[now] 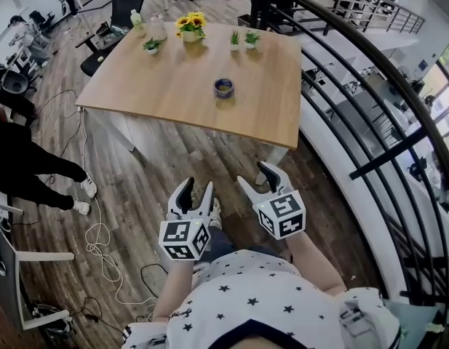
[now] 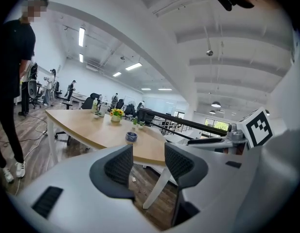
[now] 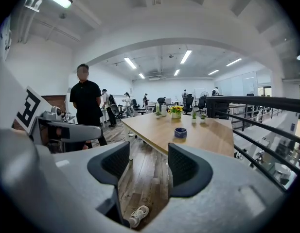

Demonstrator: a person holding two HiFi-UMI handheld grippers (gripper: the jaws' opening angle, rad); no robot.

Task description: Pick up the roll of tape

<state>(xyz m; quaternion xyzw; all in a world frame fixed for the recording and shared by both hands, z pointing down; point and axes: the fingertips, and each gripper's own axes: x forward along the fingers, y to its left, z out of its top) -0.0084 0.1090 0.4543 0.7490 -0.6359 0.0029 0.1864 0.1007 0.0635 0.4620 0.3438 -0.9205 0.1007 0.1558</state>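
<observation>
The roll of tape [image 1: 223, 87] is a small blue ring lying flat on the wooden table [image 1: 151, 93], right of its middle. It also shows far off as the tape roll [image 2: 131, 136] in the left gripper view and the tape roll [image 3: 180, 132] in the right gripper view. My left gripper [image 1: 197, 187] and right gripper [image 1: 255, 175] hang side by side over the wooden floor, well short of the table's near edge. Both are open with nothing between the jaws, as the left gripper [image 2: 147, 161] and right gripper [image 3: 144, 164] show in their own views.
A pot of sunflowers [image 1: 191, 26], small potted plants [image 1: 234, 39] and bottles [image 1: 137, 19] stand along the table's far edge. A black railing [image 1: 370, 86] curves along the right. A person [image 1: 28, 166] stands at the left, near loose cables [image 1: 100, 238] on the floor.
</observation>
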